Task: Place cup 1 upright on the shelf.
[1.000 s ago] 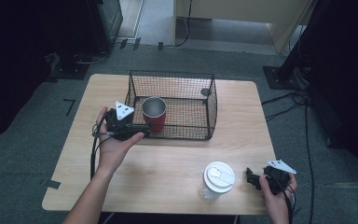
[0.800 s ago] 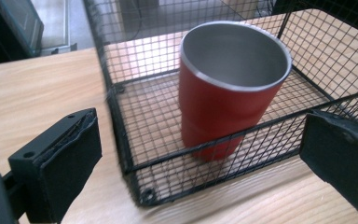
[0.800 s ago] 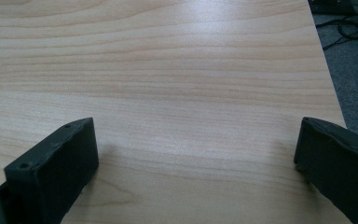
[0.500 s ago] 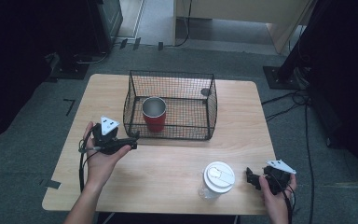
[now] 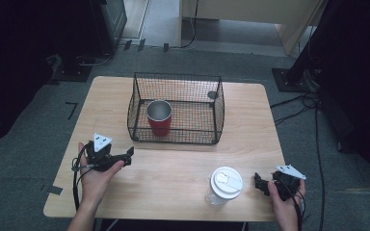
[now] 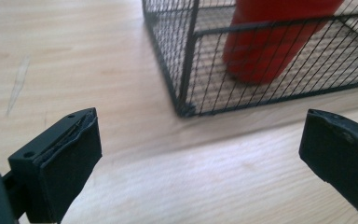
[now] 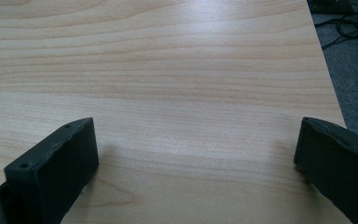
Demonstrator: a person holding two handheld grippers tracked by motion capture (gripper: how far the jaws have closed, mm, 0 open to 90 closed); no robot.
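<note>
- Red metal cup (image 5: 159,117) stands upright inside the black wire basket (image 5: 175,139), at its left end, on a pale wooden table (image 5: 173,168). In the left gripper view the cup (image 6: 272,37) shows behind the basket's near corner (image 6: 182,108).
- Left gripper (image 5: 125,156) hangs over the table just in front of the basket's left corner, apart from it, its jaws spread wide with nothing between them.
- Right gripper (image 5: 259,183) rests low near the table's front right corner, jaws also wide apart and empty, just beside a clear cup with a white lid (image 5: 225,182).
- Judging from this, the cup is already placed in the basket and the left hand is free of it. The lidded cup looks like the next thing to handle.
- That move calls for the right gripper to close in sideways on the lidded cup's body, below the lid.
- Room: bare wood lies between the 2 grippers. The lidded cup stands near the front edge, and the right gripper is near the right edge, so a clumsy nudge could tip the cup off the table.
</note>
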